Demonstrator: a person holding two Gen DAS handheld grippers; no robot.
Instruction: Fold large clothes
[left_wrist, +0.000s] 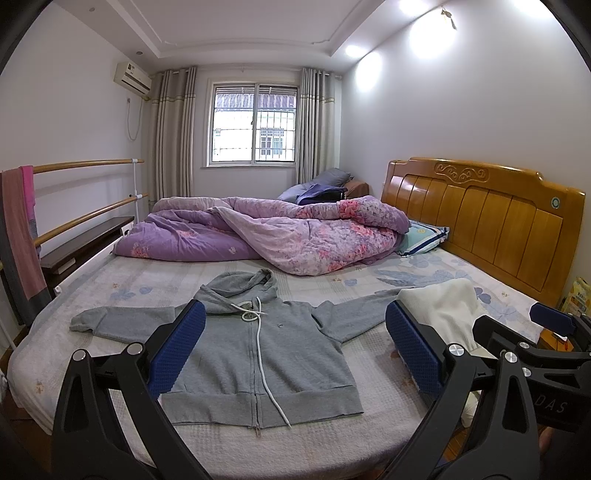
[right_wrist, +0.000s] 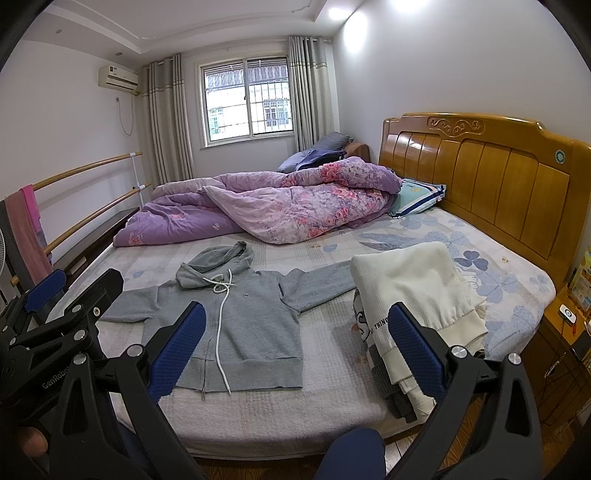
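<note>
1. Grey zip hoodie (left_wrist: 255, 354) spread flat, front up, on the near half of the bed (left_wrist: 332, 443); zip closed, hood (left_wrist: 240, 291) toward the far side, hem toward the near edge.
2. Both sleeves laid out sideways: left sleeve (left_wrist: 110, 321) reaching left, right sleeve (left_wrist: 354, 310) reaching right, its cuff running under or behind the cream garment; cannot tell which.
3. White drawcord (left_wrist: 260, 343) trailing from the neck down the front to the hem.
4. Stack of folded clothes (right_wrist: 417, 306) on the right of the hoodie, cream knit on top, printed white item and grey item beneath, overhanging the near bed edge.
5. Left gripper (left_wrist: 295, 347) held above the near bed edge, blue-padded jaws spread wide, nothing between them; hoodie body seen through the gap.
6. Right gripper (right_wrist: 295, 343) likewise spread wide and holding nothing, placed between hoodie and clothes stack in its own view.
7. Purple floral quilt (left_wrist: 258, 232) bunched across the far half of the bed; striped pillow (left_wrist: 424, 236) at the wooden headboard (left_wrist: 498, 221) on the right.
8. Pink towel (left_wrist: 22, 229) draped over a wooden rail, far left.
</note>
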